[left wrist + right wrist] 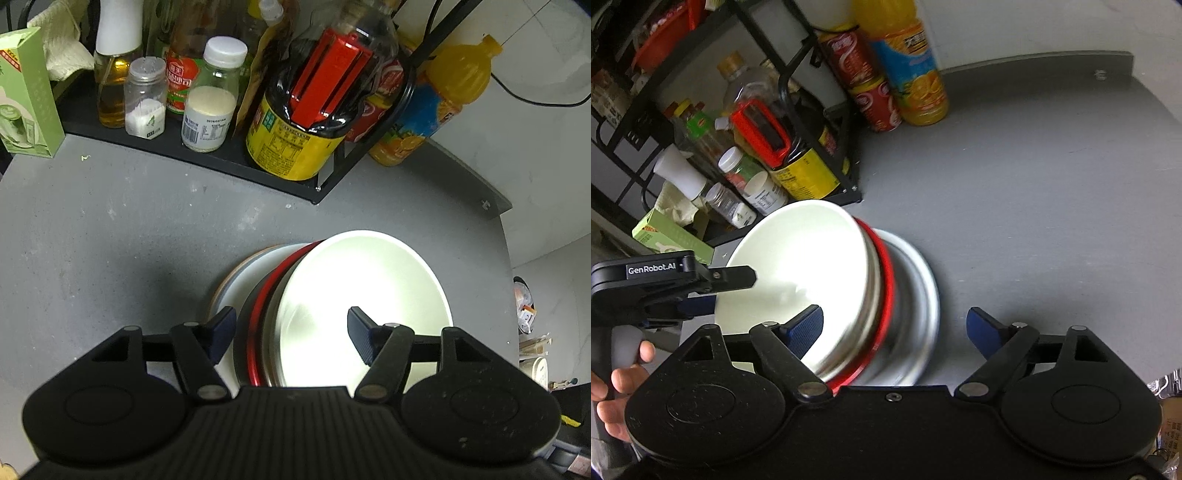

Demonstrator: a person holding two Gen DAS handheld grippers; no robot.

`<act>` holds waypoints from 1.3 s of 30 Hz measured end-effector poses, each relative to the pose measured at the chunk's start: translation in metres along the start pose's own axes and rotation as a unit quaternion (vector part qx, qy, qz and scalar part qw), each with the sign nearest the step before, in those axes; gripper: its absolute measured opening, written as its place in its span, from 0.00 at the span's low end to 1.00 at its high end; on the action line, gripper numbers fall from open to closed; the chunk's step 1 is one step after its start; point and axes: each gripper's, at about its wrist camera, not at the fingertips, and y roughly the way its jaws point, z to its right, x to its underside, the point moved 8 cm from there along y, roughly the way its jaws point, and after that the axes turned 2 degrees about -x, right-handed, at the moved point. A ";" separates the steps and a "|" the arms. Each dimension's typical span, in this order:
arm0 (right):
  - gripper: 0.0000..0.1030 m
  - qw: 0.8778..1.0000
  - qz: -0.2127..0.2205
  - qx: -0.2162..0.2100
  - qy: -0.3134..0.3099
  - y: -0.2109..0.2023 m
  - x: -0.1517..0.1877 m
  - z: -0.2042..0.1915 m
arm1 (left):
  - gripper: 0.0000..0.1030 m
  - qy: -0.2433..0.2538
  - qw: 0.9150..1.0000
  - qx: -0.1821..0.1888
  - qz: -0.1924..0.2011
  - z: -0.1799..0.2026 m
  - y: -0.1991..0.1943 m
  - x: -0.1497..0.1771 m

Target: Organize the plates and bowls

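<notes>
A: Left gripper (291, 332) and right gripper (894, 328): jaws apart on both, nothing clamped.

B: Dishes?

A: White bowl (364, 306) nested on the stack (886, 295) of a red-rimmed bowl and plates, on the grey counter (110, 240), near the black rack (207, 158).

B: Remaining?

A: Stacking looks finished; no loose dishes visible.

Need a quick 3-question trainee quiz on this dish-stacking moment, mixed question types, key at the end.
1. True or false: the left gripper is clamped on the white bowl.
2. What sits directly under that bowl? A) red-rimmed dish B) green carton C) orange juice bottle
3. Fill in: the stack rests on the grey ____.

Key: 1 false, its jaws stand apart, pressing nothing. 2 A. 3 countertop.
</notes>
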 end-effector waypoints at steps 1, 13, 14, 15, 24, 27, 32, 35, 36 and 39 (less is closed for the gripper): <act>0.82 1.000 0.004 0.000 0.002 -0.003 0.000 0.002 | 0.63 0.002 1.000 -0.001 0.003 0.000 -0.002 0.000; 0.93 0.998 0.054 0.029 0.008 -0.050 0.012 0.036 | 0.63 0.047 0.998 -0.018 0.031 0.016 -0.025 0.010; 0.96 0.998 0.060 0.032 0.008 -0.056 0.013 0.038 | 0.63 0.054 0.998 -0.019 0.034 0.018 -0.027 0.011; 0.98 0.997 0.065 0.035 0.008 -0.060 0.014 0.040 | 0.65 0.061 0.997 -0.024 0.039 0.021 -0.030 0.013; 1.00 0.992 0.113 0.055 -0.007 -0.109 0.026 0.049 | 0.76 0.078 0.993 -0.030 0.077 0.043 -0.071 0.042; 1.00 0.989 0.127 0.069 0.005 -0.127 0.032 0.054 | 0.76 0.092 0.991 -0.025 0.088 0.052 -0.085 0.055; 1.00 0.986 0.146 0.078 0.009 -0.155 0.048 0.059 | 0.76 0.096 0.991 -0.009 0.095 0.060 -0.105 0.079; 1.00 0.984 0.154 0.088 0.004 -0.167 0.058 0.059 | 0.76 0.108 0.989 -0.010 0.105 0.065 -0.115 0.093; 1.00 0.984 0.156 0.089 0.002 -0.170 0.062 0.059 | 0.76 0.111 0.988 -0.008 0.106 0.066 -0.119 0.099; 1.00 0.982 0.162 0.093 -0.002 -0.179 0.071 0.060 | 0.76 0.121 0.986 -0.001 0.114 0.071 -0.127 0.113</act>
